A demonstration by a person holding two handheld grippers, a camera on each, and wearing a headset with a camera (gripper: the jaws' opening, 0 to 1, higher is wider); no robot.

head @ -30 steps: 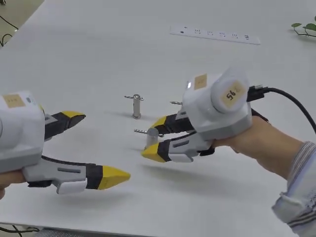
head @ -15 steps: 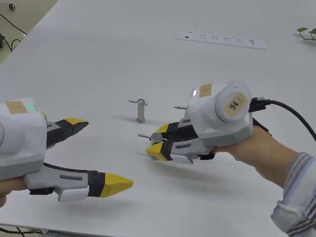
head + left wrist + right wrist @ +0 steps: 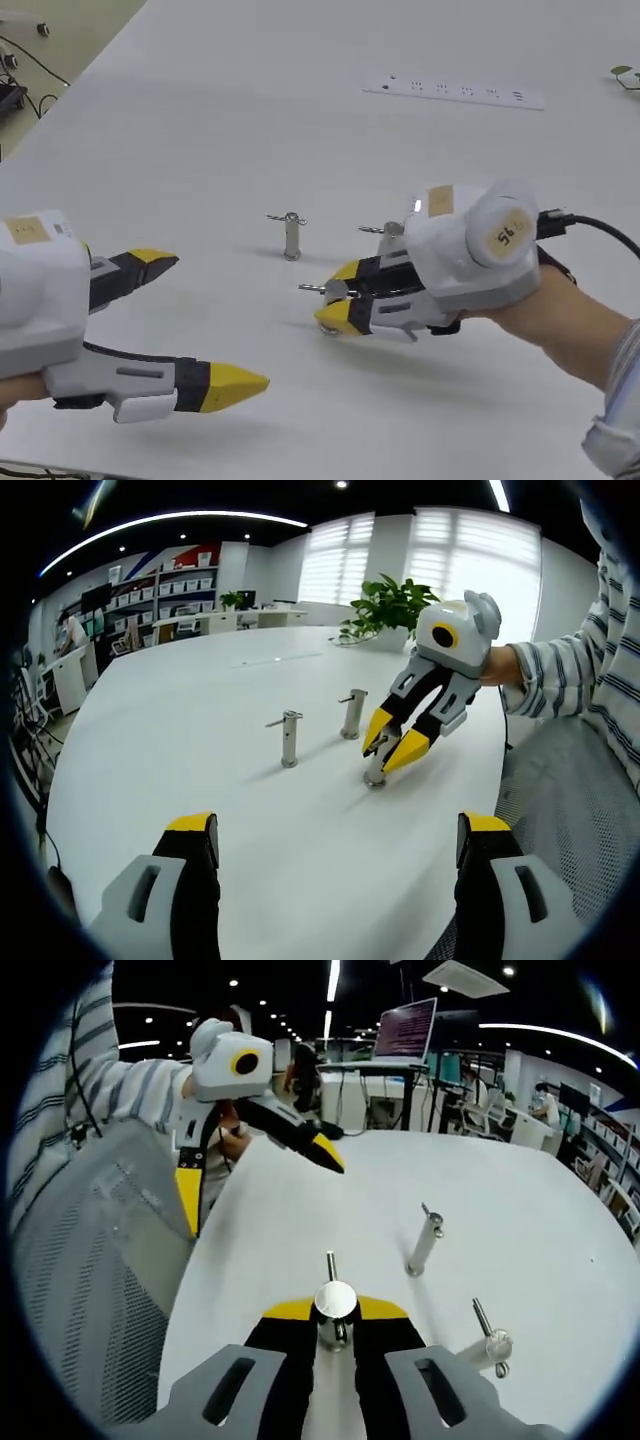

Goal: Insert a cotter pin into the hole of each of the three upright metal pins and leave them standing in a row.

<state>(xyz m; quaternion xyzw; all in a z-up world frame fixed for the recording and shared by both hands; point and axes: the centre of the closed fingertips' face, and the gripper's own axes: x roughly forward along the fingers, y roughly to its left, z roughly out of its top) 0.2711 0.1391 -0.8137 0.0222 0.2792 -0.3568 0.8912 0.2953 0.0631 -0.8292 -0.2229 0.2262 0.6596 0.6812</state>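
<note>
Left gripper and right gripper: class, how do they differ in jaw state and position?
The left gripper has jaws spread wide, holding nothing; the right gripper is closed on the nearest upright silver metal pin. The left gripper is well apart from that pin; the right gripper flanks it on both sides. Both have white bodies and yellow-tipped black jaws.

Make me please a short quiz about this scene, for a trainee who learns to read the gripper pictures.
1. True or false: the left gripper is open and holds nothing.
2. The right gripper is shut on: A) a screwdriver B) a metal pin C) a cup.
3. Counting that one, how many metal pins are on the table?
Key: 1 true; 2 B; 3 three.
</note>
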